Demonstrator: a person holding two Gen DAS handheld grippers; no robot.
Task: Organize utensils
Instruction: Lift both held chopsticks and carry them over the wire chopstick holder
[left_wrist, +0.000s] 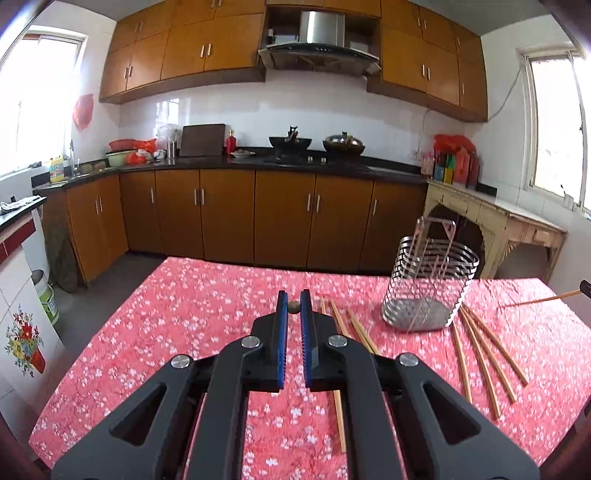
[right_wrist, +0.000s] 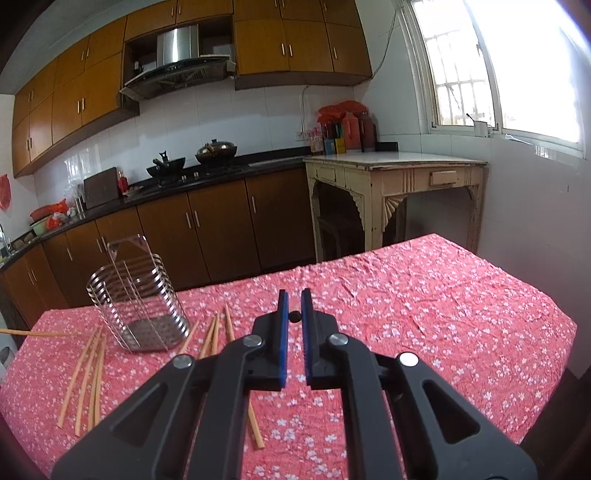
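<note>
A steel wire utensil holder (left_wrist: 430, 286) stands on the table with the red flowered cloth (left_wrist: 184, 314); it also shows in the right wrist view (right_wrist: 138, 302). Several wooden chopsticks lie flat around it (left_wrist: 480, 354) (right_wrist: 86, 373). My left gripper (left_wrist: 294, 306) is shut on a chopstick, whose end (left_wrist: 294, 307) shows between the pads; it is held above the cloth, left of the holder. My right gripper (right_wrist: 294, 315) is shut on another chopstick (right_wrist: 294, 316), right of the holder. A chopstick held in the air pokes in from each view's edge (left_wrist: 543, 299) (right_wrist: 33, 333).
More chopsticks (left_wrist: 354, 328) lie just right of my left fingers. Beyond the table's far edge are brown kitchen cabinets (left_wrist: 229, 214) and a cream side table (right_wrist: 395, 184). The cloth to the right of my right gripper (right_wrist: 443, 314) is bare.
</note>
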